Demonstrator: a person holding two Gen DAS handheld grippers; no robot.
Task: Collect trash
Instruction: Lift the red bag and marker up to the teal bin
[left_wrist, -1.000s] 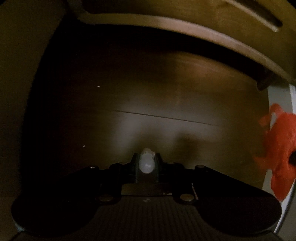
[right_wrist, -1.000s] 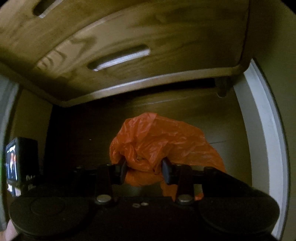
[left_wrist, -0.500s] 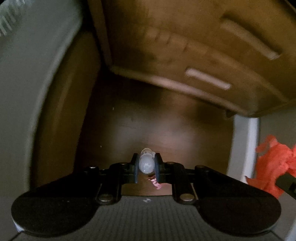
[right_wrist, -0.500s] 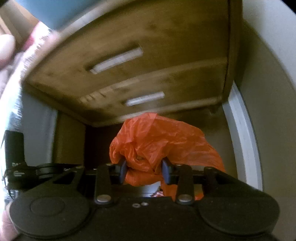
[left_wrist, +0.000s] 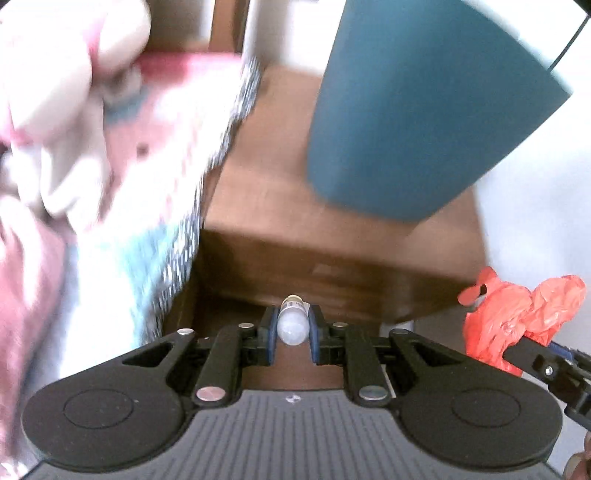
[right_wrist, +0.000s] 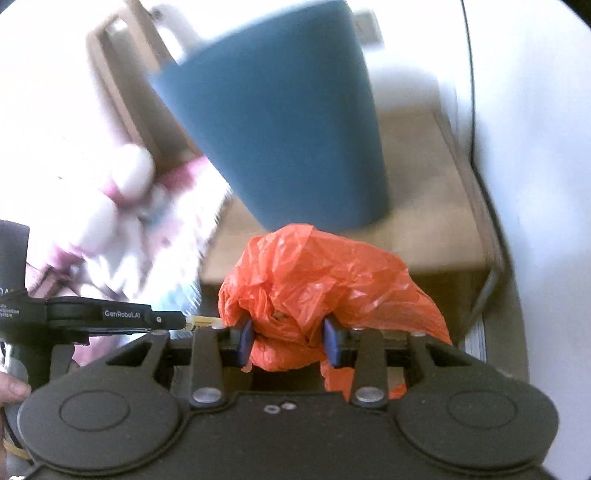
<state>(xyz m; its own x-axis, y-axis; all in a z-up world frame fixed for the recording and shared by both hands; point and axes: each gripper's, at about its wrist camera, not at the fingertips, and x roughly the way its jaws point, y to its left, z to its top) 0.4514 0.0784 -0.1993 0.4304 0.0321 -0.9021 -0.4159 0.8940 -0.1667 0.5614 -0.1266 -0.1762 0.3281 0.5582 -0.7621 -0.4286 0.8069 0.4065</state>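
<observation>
Both tools loaded, above the nightstand (left_wrist: 332, 229).
Left tool (left_wrist: 291, 328) pinches small bulb (left_wrist: 292, 325); right tool (right_wrist: 288, 339) grips orange bag (right_wrist: 314, 280). Risk: smooth bulb slipping, or clipping blue lampshade (right_wrist: 280, 122).

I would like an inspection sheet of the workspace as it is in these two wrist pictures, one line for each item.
Surface: brown wooden nightstand, top partly bare, picture blurred.
Job's things: small white bulb with a metal base; crumpled orange plastic bag.
Clutter: nothing seen on the bare part of the nightstand top.
Grippers: left gripper shut on the bulb; right gripper shut on the bag.
Cables: thin dark cable running down the white wall behind the nightstand.
Surroundings: blue lampshade above the nightstand; bed with pink and patterned bedding beside it.
</observation>
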